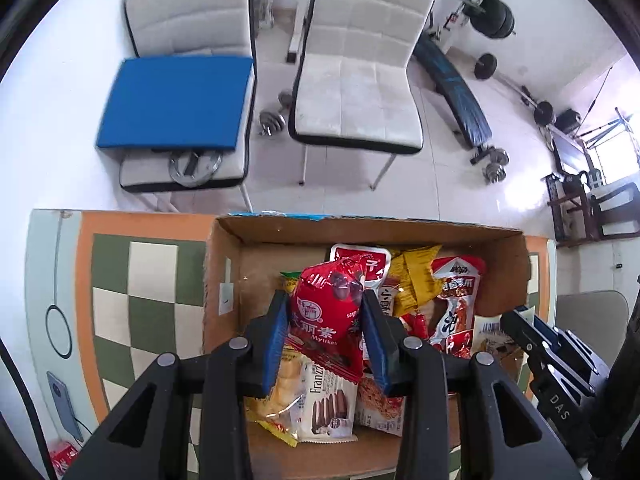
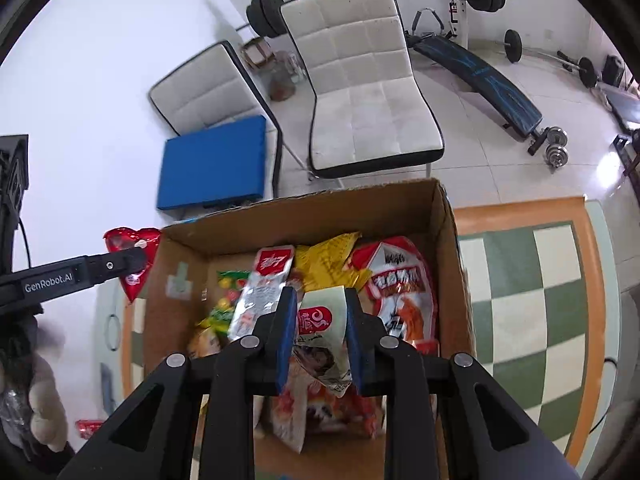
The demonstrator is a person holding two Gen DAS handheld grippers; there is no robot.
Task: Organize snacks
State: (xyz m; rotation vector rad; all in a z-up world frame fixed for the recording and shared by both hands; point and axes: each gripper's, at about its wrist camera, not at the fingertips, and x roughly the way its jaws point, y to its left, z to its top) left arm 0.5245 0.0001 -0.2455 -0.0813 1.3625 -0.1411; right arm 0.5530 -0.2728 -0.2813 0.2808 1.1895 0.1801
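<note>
Glossy red foil, crinkled and printed with white characters and dark round sweets, fills the left gripper (image 1: 326,340): its 2 blue-padded fingers (image 1: 276,340) pinch a puffy red foil snack pouch (image 1: 326,320) by its sides, the pads pressing into the wrapper. In the left wrist view the pouch hangs over the open brown corrugated cardboard box (image 1: 360,232); in the right wrist view the same red pouch (image 2: 132,256) shows at the box's left outer wall, so where it sits against the rim I cannot tell.

Inside the box lie loose packets: a white and brown "Franzzi" biscuit packet (image 1: 330,404) with a smooth film skin, a crumpled yellow foil bag (image 1: 412,276), a flat red and white pouch (image 1: 456,304), and a red-lidded tray-shaped packet (image 1: 360,258) near the far wall.

In the right wrist view the right gripper (image 2: 322,336) is clamped on a pale green and silver foil sachet with a red label (image 2: 320,320), held above the box (image 2: 360,200), the sachet creased between the blue pads.

The box rests on a table covered with a smooth green and cream chequered cloth with an orange border (image 2: 532,272). Beyond stand 2 quilted white padded chairs, 1 (image 1: 356,92) bare and the other bearing a flat blue cushion (image 1: 176,100).
</note>
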